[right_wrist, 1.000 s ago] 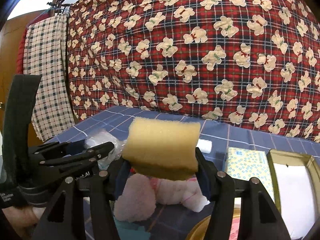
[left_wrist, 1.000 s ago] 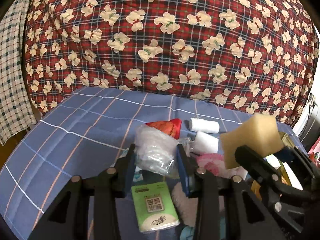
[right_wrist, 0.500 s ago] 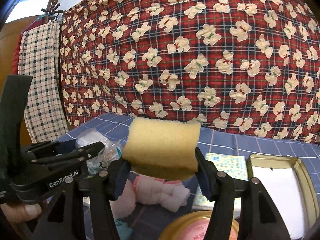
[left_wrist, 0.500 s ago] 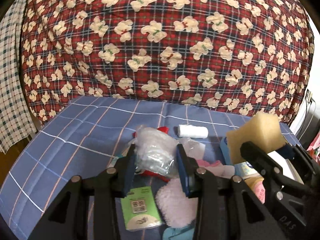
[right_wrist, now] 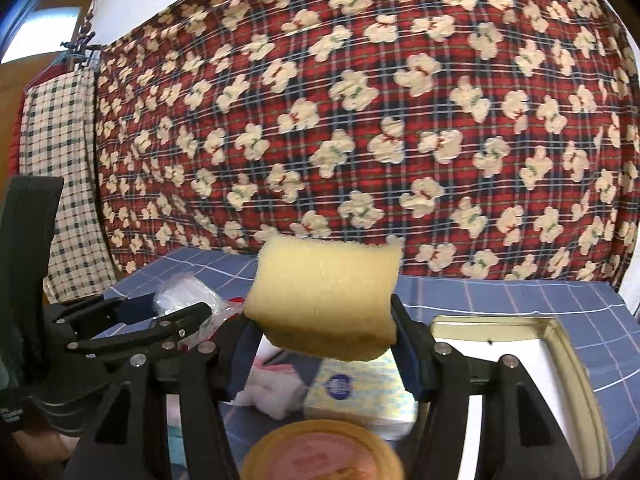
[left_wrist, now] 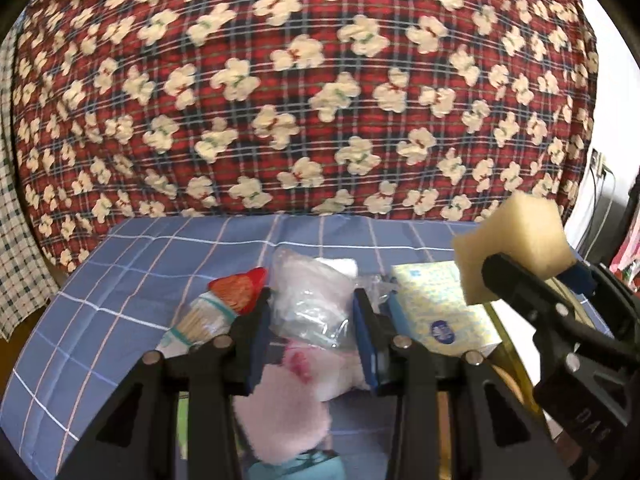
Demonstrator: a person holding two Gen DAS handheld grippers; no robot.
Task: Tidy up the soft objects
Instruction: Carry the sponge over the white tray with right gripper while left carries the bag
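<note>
My left gripper (left_wrist: 314, 314) is shut on a clear plastic bag of white soft stuff (left_wrist: 308, 300), held above the blue checked cloth (left_wrist: 160, 264). My right gripper (right_wrist: 324, 336) is shut on a yellow sponge (right_wrist: 324, 296), held up in the air; the sponge also shows in the left wrist view (left_wrist: 516, 244), right of the left gripper. In the right wrist view the left gripper (right_wrist: 168, 312) with the bag (right_wrist: 184, 296) is at the left. A pink fluffy cloth (left_wrist: 288, 396) lies below the left gripper.
A yellow patterned tissue pack (left_wrist: 440, 312) lies right of centre. An open gold tin (right_wrist: 516, 360) with a white inside stands at the right. A round pink-topped lid (right_wrist: 320, 456) is near. A red-capped pack of sticks (left_wrist: 216, 312) lies left. A red bear-print quilt (left_wrist: 304, 92) hangs behind.
Both grippers have lifted and moved right with their loads. The green pack has slid out of the left view; the tissue pack and the tin have come closer.
</note>
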